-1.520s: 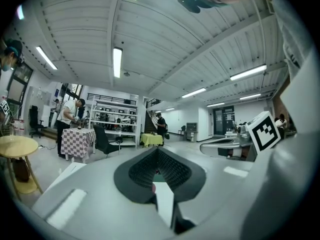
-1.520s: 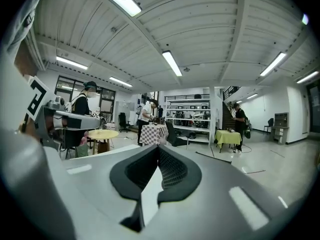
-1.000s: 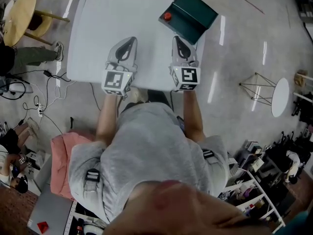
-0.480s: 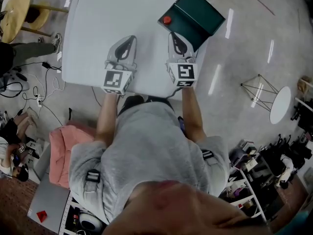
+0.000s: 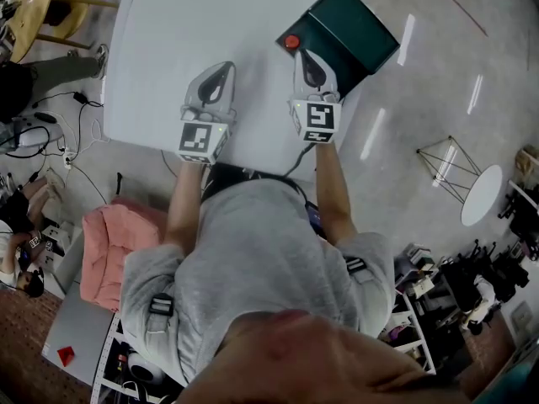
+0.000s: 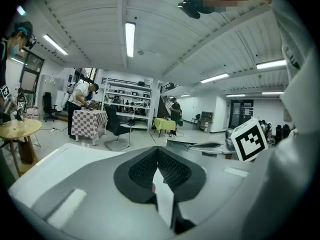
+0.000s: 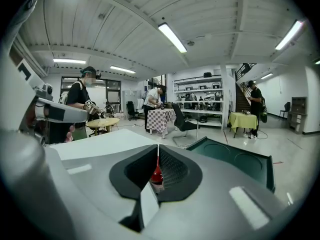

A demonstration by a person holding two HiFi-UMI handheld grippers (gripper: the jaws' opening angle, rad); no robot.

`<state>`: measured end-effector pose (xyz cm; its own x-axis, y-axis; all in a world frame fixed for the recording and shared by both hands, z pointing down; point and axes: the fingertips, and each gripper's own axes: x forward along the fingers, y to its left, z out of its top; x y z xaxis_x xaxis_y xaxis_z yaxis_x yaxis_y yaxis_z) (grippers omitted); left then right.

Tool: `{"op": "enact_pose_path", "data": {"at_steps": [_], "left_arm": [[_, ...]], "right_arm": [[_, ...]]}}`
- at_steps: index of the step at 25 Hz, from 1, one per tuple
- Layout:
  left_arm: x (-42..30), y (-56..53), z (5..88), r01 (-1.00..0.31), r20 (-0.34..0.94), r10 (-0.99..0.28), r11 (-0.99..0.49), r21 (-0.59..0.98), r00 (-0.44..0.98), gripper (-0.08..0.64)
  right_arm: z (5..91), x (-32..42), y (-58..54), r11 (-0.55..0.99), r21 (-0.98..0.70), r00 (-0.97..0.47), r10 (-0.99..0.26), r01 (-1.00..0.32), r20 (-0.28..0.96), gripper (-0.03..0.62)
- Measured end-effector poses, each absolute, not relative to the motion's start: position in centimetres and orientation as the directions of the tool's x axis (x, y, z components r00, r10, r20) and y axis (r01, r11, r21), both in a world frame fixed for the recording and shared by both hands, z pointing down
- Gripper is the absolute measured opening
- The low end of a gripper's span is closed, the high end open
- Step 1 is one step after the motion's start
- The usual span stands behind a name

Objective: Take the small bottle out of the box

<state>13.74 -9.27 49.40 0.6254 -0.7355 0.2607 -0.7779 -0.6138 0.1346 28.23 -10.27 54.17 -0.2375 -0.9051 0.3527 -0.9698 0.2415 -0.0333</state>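
Bottle (image 5: 291, 42): only its red cap shows, upright, at the near-left corner of the box (image 5: 358, 25). The box is dark green and sits at the far right corner of the bench (image 5: 181, 23). The body of the bottle cannot be made out from above.

Right gripper (image 5: 308, 58): tips just short of the cap, pointing at it. Jaws are pressed together and hold nothing. In the right gripper view the cap shows as a red spot behind the slit, dead centre, so the aim looks good.

Left gripper (image 5: 222, 68): over bare bench, well apart from the box. Jaws meet at the tips, empty.

Step in hand, as I judge it: the approach, with the grasp not yet begun.

How to do it well:
- Spread the right jaws before going any closer. Shut tips would likely poke the cap and tip the bottle.
- Keep the cap centred between the jaws, then come down so the pads straddle the body under the cap, not the cap itself.
- Mind the box wall beside the bottle. The near jaw needs room between wall and bottle.
- Close gently, then lift straight up until clear of the rim before moving sideways.
- The box may ride up with the bottle, so the left gripper could press on its edge.
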Motion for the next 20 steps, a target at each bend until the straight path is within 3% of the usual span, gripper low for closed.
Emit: {"op": "enact_pose_path", "data": {"at_steps": [1,2,3,11,18,20], "left_arm": [[13.9,-9.4,49.7,-0.78,0.266,-0.736,-0.612,0.133,0.623,0.011],[14.1,-9.4,49.9,-0.781,0.271,-0.735,-0.611,0.133,0.621,0.012],[14.2,-9.5,50.1,-0.781,0.275,-0.734,-0.61,0.134,0.621,0.012],[13.8,-9.9,51.0,-0.804,0.303,-0.748,-0.581,0.13,0.59,0.012],[12.4,-9.8,51.9,-0.828,0.323,-0.766,-0.545,0.133,0.556,0.012],[12.3,-9.8,51.9,-0.831,0.321,-0.77,-0.539,0.137,0.552,0.012]], "right_arm": [[54.6,28.4,-10.7,0.243,-0.033,-0.239,-0.905,-0.969,0.351,0.048],[54.9,28.6,-11.0,0.246,-0.034,-0.243,-0.906,-0.969,0.348,0.143],[55.1,28.7,-11.4,0.249,-0.034,-0.245,-0.906,-0.968,0.345,0.174],[58.2,28.1,-12.9,0.294,-0.029,-0.28,-0.868,-0.955,0.41,0.217],[59.9,27.2,-13.3,0.299,-0.006,-0.27,-0.851,-0.954,0.45,0.216],[60.1,27.3,-13.3,0.295,-0.005,-0.264,-0.849,-0.956,0.458,0.187]]}}
